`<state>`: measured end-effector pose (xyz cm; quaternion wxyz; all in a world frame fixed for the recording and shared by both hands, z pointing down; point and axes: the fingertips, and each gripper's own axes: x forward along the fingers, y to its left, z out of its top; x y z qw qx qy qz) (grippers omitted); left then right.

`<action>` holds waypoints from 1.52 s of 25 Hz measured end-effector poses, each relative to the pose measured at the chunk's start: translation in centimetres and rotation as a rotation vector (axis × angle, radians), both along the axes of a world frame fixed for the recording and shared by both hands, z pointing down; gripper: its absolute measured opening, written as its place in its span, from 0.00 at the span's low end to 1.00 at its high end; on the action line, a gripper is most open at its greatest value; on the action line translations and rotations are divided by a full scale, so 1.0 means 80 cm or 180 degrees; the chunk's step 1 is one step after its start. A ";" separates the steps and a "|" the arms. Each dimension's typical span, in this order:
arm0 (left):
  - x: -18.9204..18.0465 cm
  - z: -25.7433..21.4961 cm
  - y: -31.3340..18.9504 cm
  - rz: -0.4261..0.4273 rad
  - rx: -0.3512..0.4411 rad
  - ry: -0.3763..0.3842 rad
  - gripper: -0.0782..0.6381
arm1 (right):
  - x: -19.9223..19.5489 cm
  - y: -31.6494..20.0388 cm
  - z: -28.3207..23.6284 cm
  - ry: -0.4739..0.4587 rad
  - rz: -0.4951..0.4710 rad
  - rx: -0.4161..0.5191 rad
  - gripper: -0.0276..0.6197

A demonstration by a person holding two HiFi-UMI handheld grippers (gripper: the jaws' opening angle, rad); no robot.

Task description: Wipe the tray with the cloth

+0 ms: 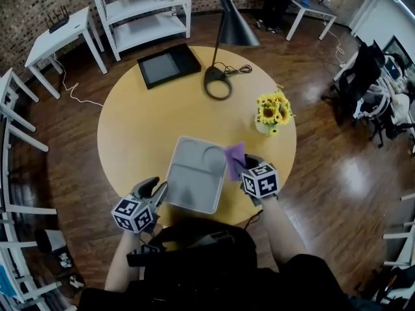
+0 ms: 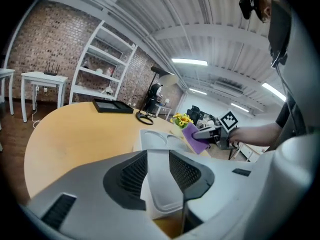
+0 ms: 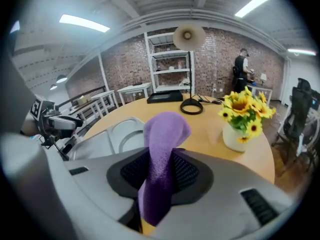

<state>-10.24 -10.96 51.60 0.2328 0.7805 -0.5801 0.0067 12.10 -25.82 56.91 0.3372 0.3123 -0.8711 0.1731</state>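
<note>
The grey compartment tray (image 1: 188,181) lies on the round wooden table's near side. My right gripper (image 1: 246,165) hovers at the tray's right edge, shut on a purple cloth (image 1: 235,161); in the right gripper view the cloth (image 3: 163,154) stands up between the jaws, with the tray (image 3: 107,136) to the left. My left gripper (image 1: 160,191) sits at the tray's near left corner. In the left gripper view the tray's corner (image 2: 161,186) lies between the open jaws, which stand apart on either side of it, and the cloth (image 2: 194,136) shows beyond.
A vase of sunflowers (image 1: 272,113) stands just behind the right gripper, close to the table's right edge. A black lamp (image 1: 219,81) and a dark flat frame (image 1: 168,65) sit at the table's far side. White shelves and desks ring the room.
</note>
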 end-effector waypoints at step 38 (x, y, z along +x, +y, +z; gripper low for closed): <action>0.019 0.074 -0.029 0.0516 -0.0518 -0.0395 0.30 | -0.184 -0.010 0.019 0.0488 0.0073 -0.0229 0.21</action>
